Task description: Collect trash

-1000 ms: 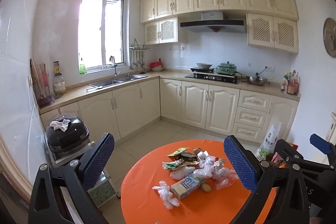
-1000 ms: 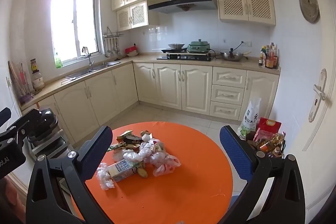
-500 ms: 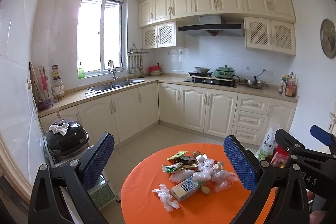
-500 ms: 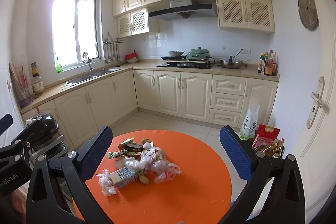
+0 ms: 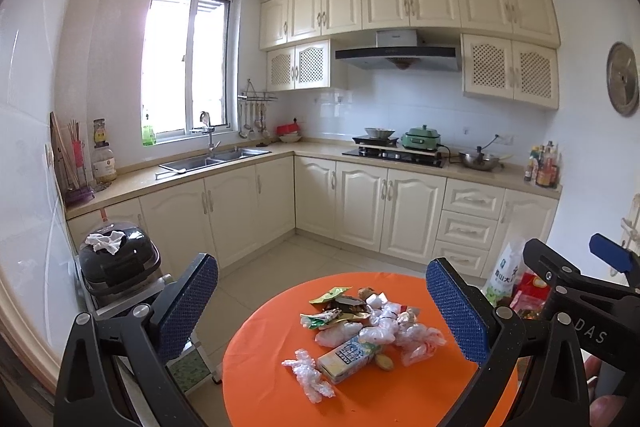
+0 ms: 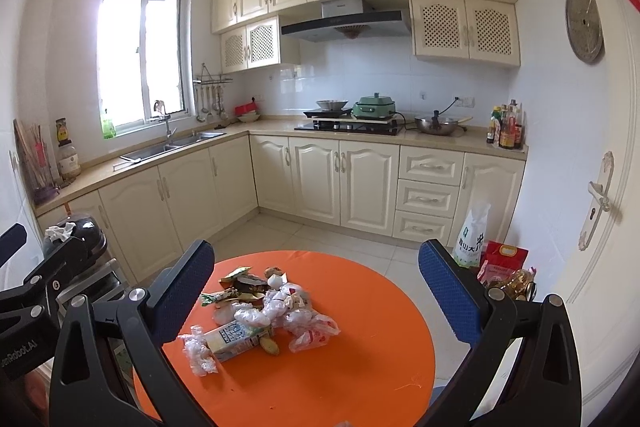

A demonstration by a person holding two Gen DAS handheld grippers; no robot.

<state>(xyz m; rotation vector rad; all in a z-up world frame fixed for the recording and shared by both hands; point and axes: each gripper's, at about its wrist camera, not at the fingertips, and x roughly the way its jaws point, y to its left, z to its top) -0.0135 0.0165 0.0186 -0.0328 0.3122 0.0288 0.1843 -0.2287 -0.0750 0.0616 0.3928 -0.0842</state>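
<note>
A pile of trash (image 5: 360, 327) lies on a round orange table (image 5: 420, 395): crumpled clear plastic bags (image 5: 310, 375), a yellow-green drink carton (image 5: 348, 355), green snack wrappers (image 5: 328, 297) and small scraps. The pile shows in the right wrist view (image 6: 264, 315) too, with the carton (image 6: 236, 337) at its near side. My left gripper (image 5: 320, 311) is open and empty, held above and short of the pile. My right gripper (image 6: 312, 295) is open and empty, also above the table (image 6: 360, 379). Each gripper shows at the edge of the other's view.
Cream kitchen cabinets and a counter with a sink (image 5: 212, 159) and stove (image 5: 396, 151) run along the far walls. A black appliance with a white rag (image 5: 116, 263) stands on a rack left of the table. Bags of goods (image 6: 500, 263) sit on the floor at right by a door.
Both grippers have risen and tilted upward a little, so the table and pile sit lower and farther in view. Both stay open and empty. The trash has not moved.
</note>
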